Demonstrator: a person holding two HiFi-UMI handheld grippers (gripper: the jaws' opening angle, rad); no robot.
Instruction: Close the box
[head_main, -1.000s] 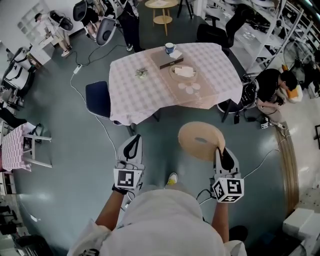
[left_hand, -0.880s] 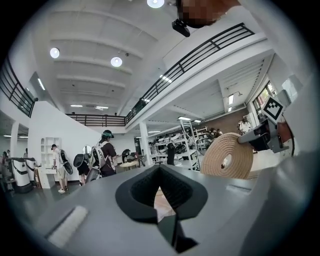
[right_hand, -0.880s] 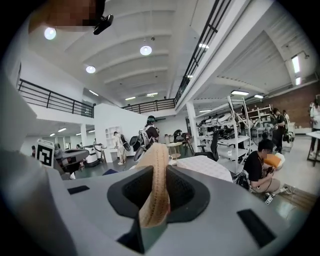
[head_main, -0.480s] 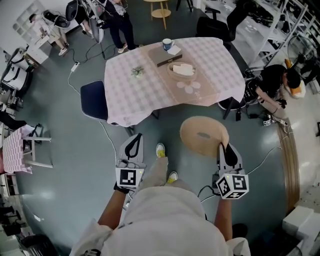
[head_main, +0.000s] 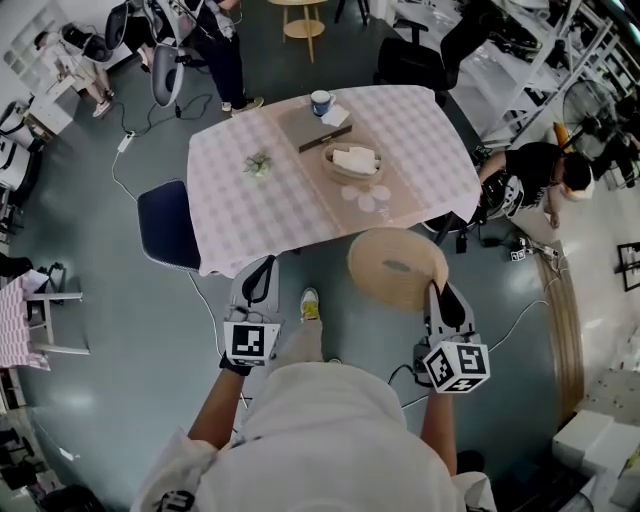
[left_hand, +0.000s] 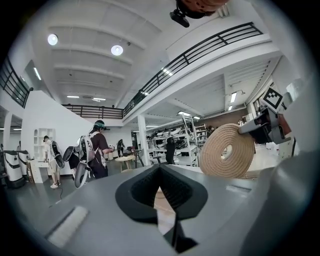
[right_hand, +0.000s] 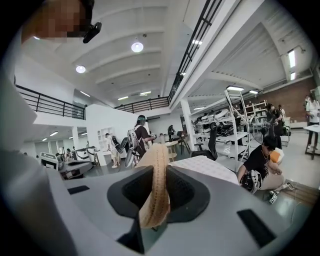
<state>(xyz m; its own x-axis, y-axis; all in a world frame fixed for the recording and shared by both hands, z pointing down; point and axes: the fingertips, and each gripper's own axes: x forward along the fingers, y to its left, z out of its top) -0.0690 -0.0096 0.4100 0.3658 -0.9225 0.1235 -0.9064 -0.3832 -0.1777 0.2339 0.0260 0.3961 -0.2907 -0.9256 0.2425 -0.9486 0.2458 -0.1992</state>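
Observation:
In the head view a round woven lid (head_main: 397, 267) hangs over the floor in front of me. My right gripper (head_main: 437, 296) is shut on its near rim. The right gripper view shows the lid (right_hand: 156, 185) edge-on, pinched between that gripper's (right_hand: 155, 202) pads. In the left gripper view the lid (left_hand: 227, 152) stands off to the right. My left gripper (head_main: 262, 275) is shut and empty, level with the right one, and its jaws (left_hand: 162, 200) meet with nothing between them. The open woven box (head_main: 352, 163) with white contents sits on the checked table (head_main: 260, 215) ahead.
On the table are a mug (head_main: 320, 102), a dark flat book (head_main: 308, 128) and a small plant (head_main: 258, 163). A blue chair (head_main: 167, 222) stands at the table's left. A person (head_main: 535, 175) crouches on the floor at right. People (head_main: 215, 50) stand beyond the table.
I have stepped nearer to the table, which has slid leftwards in the head view. Both grippers keep their pose, and the lid stays in the right one.

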